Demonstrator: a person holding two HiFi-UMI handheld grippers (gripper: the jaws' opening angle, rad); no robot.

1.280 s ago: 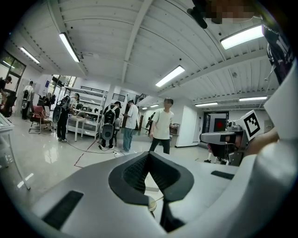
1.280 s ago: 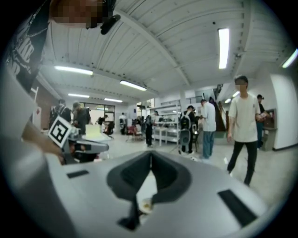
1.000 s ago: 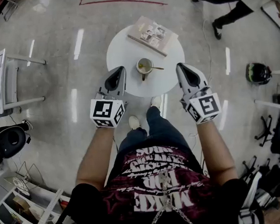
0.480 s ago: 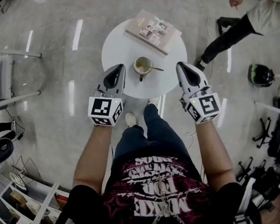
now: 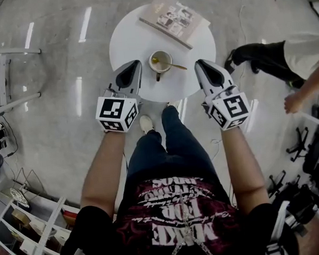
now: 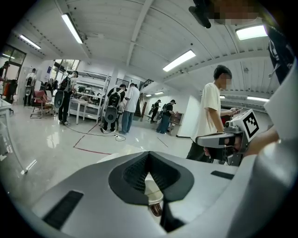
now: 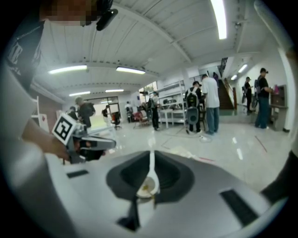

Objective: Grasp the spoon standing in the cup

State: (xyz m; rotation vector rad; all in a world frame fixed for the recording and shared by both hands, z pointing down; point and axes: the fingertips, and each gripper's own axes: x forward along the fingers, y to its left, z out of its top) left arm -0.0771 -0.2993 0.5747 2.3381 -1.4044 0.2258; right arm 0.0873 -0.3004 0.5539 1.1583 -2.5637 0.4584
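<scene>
In the head view a pale cup [image 5: 161,62] stands on the round white table [image 5: 129,42], near its front edge. A gold spoon [image 5: 175,66] leans in the cup, its handle pointing right over the rim. My left gripper [image 5: 135,65] hovers just left of the cup, jaws together and holding nothing. My right gripper [image 5: 199,65] hovers to the cup's right, just past the handle's end, also shut and empty. In the left gripper view the cup [image 6: 152,191] shows through the hollow behind the closed tips [image 6: 149,153]. The right gripper view frames the cup [image 7: 147,187] the same way.
A book [image 5: 174,19] lies at the table's far side. A person [image 5: 285,61] bends over close by on the right, and their hand reaches down. A white stand [image 5: 3,75] is at the left, shelving [image 5: 25,237] at lower left. My legs and shoes are under the table's front edge.
Both grippers have sunk and come closer to the cup, one on each side. The person at the right has moved nearer along the floor.
</scene>
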